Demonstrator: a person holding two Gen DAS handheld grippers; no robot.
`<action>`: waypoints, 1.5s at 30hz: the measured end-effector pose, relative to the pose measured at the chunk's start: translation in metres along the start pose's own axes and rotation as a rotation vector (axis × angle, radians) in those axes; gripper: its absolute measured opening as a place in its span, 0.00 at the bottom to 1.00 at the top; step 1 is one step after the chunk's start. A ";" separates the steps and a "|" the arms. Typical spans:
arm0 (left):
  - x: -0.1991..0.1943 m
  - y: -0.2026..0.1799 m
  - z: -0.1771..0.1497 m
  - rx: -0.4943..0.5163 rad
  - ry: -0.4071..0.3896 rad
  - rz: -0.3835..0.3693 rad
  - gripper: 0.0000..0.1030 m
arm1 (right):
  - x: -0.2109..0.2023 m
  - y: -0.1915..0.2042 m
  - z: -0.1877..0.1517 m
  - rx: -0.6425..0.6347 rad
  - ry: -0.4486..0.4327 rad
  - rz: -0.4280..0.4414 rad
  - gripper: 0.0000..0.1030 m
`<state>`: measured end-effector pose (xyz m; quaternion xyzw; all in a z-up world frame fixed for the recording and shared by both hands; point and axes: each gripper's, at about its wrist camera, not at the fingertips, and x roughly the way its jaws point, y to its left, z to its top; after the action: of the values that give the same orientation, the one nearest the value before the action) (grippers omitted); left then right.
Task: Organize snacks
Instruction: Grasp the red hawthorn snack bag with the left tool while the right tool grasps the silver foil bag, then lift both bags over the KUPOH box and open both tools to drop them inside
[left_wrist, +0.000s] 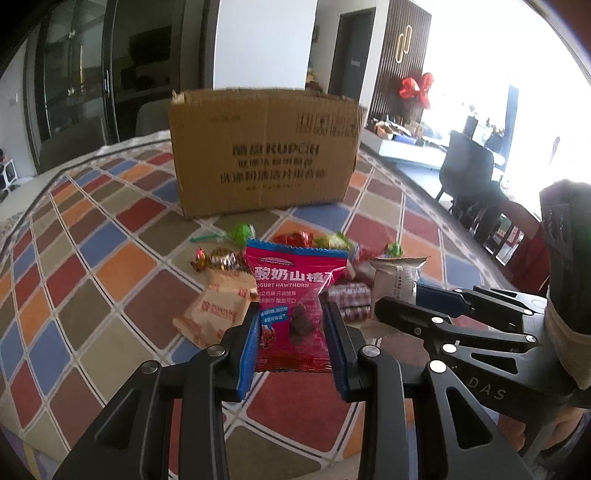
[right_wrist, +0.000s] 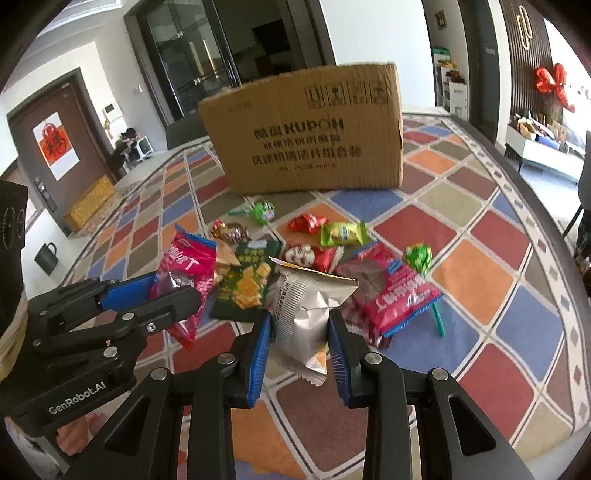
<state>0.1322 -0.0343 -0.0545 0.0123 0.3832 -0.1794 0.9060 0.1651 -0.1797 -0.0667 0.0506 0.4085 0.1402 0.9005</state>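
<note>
My left gripper (left_wrist: 291, 332) is shut on a pink yogurt hawthorn packet (left_wrist: 295, 295) and holds it upright above the table; it also shows in the right wrist view (right_wrist: 184, 280). My right gripper (right_wrist: 300, 332) is shut on a silver snack packet (right_wrist: 306, 314), also seen in the left wrist view (left_wrist: 397, 280). Behind them lies a pile of snacks: a green cracker packet (right_wrist: 247, 284), another pink packet (right_wrist: 391, 291), green lollipops (right_wrist: 264, 211), wrapped candies (right_wrist: 231, 232). A brown cardboard box (right_wrist: 314, 133) stands at the back.
The table wears a chequered cloth of coloured squares (right_wrist: 461, 258). Its edge runs along the right (right_wrist: 546, 206), with dark chairs (left_wrist: 465, 162) beyond. A tan packet (left_wrist: 218, 306) lies left of my left gripper.
</note>
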 end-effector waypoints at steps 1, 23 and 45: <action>-0.004 0.000 0.003 0.003 -0.015 0.004 0.33 | -0.003 0.001 0.003 0.000 -0.011 0.002 0.31; -0.037 0.019 0.102 0.027 -0.266 0.078 0.33 | -0.047 0.020 0.099 -0.086 -0.285 0.004 0.31; 0.023 0.053 0.208 0.019 -0.197 0.127 0.33 | -0.004 -0.001 0.213 -0.063 -0.315 -0.023 0.31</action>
<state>0.3081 -0.0253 0.0698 0.0273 0.2892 -0.1257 0.9486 0.3230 -0.1772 0.0770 0.0391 0.2581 0.1329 0.9561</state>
